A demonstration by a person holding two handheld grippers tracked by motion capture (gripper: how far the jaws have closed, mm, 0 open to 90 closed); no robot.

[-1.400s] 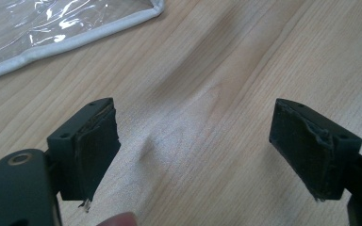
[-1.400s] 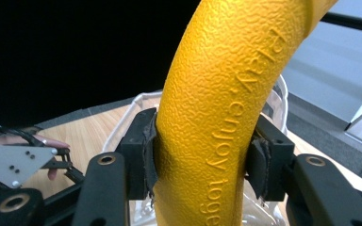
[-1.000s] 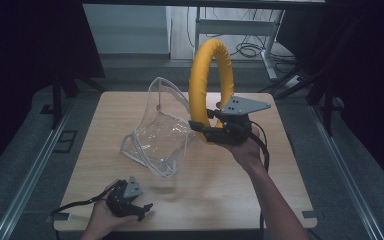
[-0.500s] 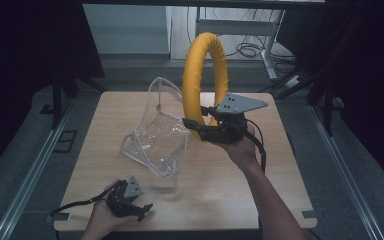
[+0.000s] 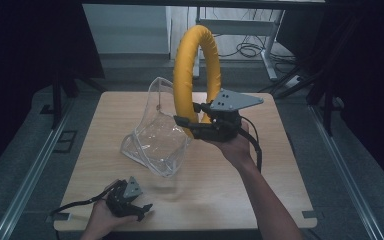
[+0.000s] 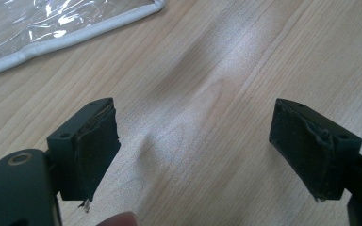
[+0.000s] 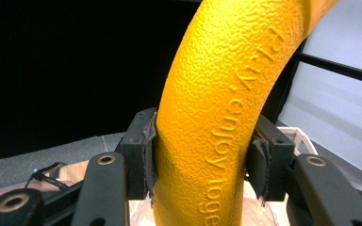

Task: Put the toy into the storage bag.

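Observation:
A thick yellow ring with a pebbled skin stands upright above the table, and my right gripper is shut on its lower part. In the right gripper view the two pads press on both sides of the yellow ring, which carries raised lettering. A clear plastic bag with a white edge stands open on the table, just left of and below the ring. My left gripper rests open near the front left edge, with only bare wood between its pads. The bag's white edge lies beyond it.
The wooden table is square, with dark floor and metal rails around it. Behind the far edge stand a desk frame and cables. The right forearm crosses the table's right front part.
My right gripper has carried the yellow ring up and to the left, closer over the clear bag. The left gripper has stayed where it was.

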